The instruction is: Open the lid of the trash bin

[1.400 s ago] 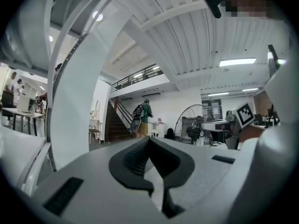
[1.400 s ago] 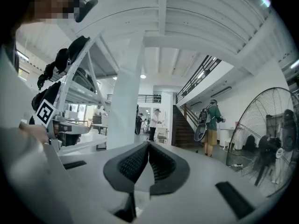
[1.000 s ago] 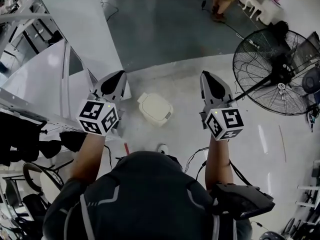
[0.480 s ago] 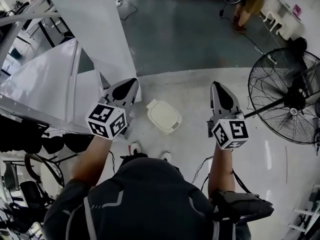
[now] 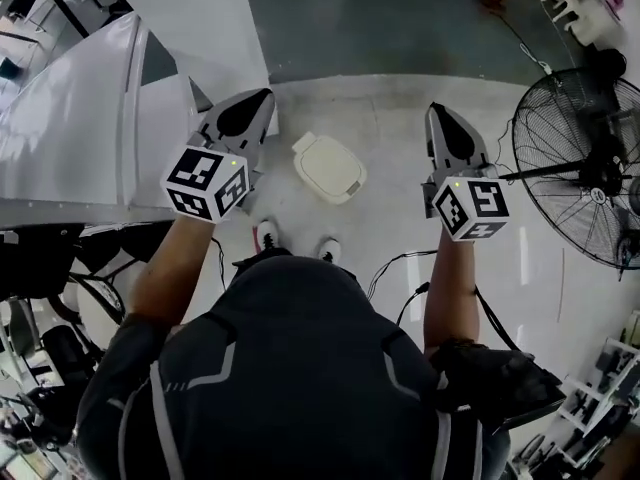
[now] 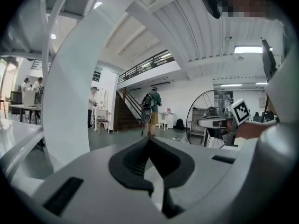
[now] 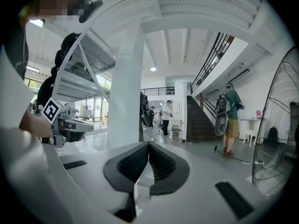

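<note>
A small cream trash bin (image 5: 329, 167) stands on the pale floor ahead of the person's feet, its lid down. My left gripper (image 5: 252, 106) is held up to the bin's left, jaws shut with nothing in them. My right gripper (image 5: 446, 118) is held up to the bin's right, also shut and empty. Both point forward, well above the bin and apart from it. In the left gripper view the left gripper (image 6: 149, 140) faces the hall; the right gripper (image 7: 148, 146) in its own view does the same. The bin is not seen in either gripper view.
A white metal frame and table (image 5: 110, 118) stand close on the left. A large black floor fan (image 5: 585, 158) stands at the right, with a cable (image 5: 520, 38) across the grey floor. Distant people stand near a staircase (image 7: 198, 118).
The person has stepped forward: the bin now lies closer to the feet and between the two grippers. Both grippers stay shut and raised.
</note>
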`<state>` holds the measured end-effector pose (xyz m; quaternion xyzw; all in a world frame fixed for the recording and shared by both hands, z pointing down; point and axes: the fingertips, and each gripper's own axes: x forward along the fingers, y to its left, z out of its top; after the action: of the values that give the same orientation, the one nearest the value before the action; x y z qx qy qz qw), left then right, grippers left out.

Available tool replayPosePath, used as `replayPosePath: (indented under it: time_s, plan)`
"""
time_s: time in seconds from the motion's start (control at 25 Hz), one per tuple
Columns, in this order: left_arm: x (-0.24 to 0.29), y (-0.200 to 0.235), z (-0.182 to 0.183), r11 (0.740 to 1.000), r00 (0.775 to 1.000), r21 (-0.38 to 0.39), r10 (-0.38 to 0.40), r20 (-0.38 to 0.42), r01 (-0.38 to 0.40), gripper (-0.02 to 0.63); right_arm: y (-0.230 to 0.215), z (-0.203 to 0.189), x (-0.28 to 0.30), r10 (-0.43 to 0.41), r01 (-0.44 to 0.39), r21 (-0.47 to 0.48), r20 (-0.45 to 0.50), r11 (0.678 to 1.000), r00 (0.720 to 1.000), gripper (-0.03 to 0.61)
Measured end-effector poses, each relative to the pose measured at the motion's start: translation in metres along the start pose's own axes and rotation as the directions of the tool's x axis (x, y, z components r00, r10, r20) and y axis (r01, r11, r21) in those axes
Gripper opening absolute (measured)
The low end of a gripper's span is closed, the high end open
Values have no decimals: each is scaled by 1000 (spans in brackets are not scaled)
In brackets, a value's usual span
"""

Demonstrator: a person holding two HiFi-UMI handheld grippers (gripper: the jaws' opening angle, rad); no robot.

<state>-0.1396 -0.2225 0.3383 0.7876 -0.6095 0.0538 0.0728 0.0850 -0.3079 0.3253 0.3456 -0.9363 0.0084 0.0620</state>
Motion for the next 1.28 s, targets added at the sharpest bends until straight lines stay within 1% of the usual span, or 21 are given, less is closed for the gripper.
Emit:
replayPosePath:
  time_s: [0.24, 0.44, 0.68, 0.96, 1.04, 1.16, 1.28]
  plan:
    - [18, 14, -55, 999, 998, -51, 16, -66, -20, 9, 2, -72, 20, 8, -7, 12, -111, 1000, 994, 26]
    - [33, 22, -98, 998, 992, -53, 20, -128, -27, 9, -1, -131, 37, 23, -14, 47, -206, 999, 978, 26]
    - [53, 26, -145, 997, 981, -67, 15, -194, -29, 9, -5, -193, 55, 44, -33, 44, -286, 998, 957, 26]
    - [75, 21, -208, 996, 963, -86, -9, -270, -15, 9, -3, -266, 68, 59, -29, 89, -353, 996, 934, 26]
    - [82, 18, -229, 996, 956, -93, -13, -292, -14, 9, -3, -290, 68, 55, -18, 101, -374, 995, 926, 26]
    - [91, 11, -260, 994, 950, -107, -24, -312, -10, 9, -8, -328, 65, 20, 21, 98, -402, 995, 915, 26]
    - [99, 7, -298, 992, 941, -126, -19, -338, -26, 9, -12, -372, 64, -5, 57, 108, -433, 992, 901, 26]
